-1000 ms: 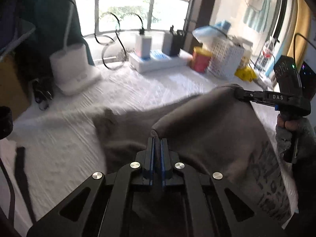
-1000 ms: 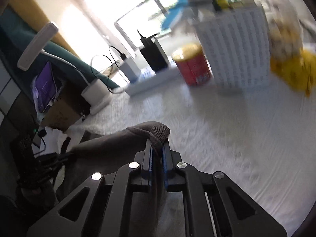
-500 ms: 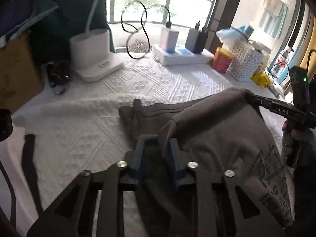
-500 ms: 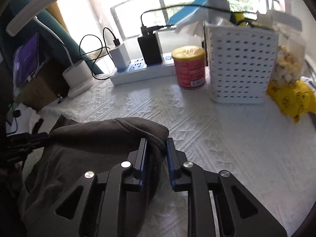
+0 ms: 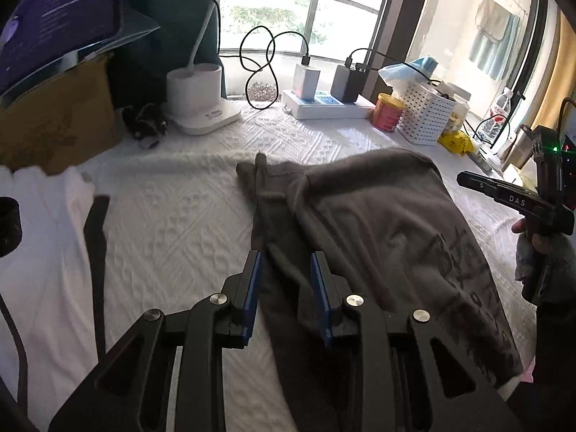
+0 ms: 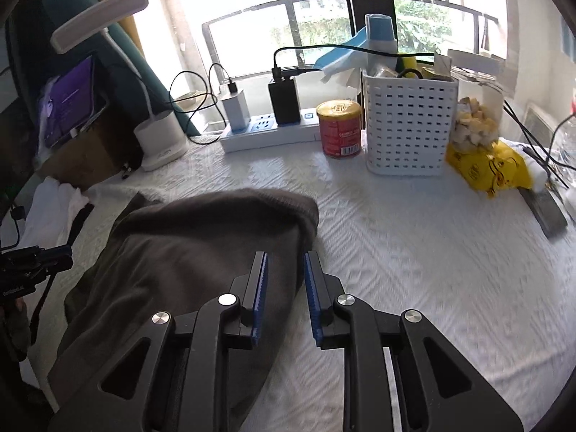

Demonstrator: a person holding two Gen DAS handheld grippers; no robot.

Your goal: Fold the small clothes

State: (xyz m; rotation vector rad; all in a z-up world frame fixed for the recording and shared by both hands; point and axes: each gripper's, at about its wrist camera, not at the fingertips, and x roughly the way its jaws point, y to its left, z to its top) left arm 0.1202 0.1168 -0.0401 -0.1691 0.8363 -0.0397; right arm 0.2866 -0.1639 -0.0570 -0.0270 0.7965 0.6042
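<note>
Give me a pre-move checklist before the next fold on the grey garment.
1. Left gripper open, gripping nothing: ok.
2. Right gripper open, gripping nothing: ok.
3. Grey garment lying on the white cloth, folded over itself: ok.
4. Fold lying flat and edges lined up: not ok, the top layer bulges and a strip of the lower layer shows.
5. Red can and white basket apart from the garment: ok.
6. Garment's near edge: cannot tell, hidden behind the grippers.
</note>
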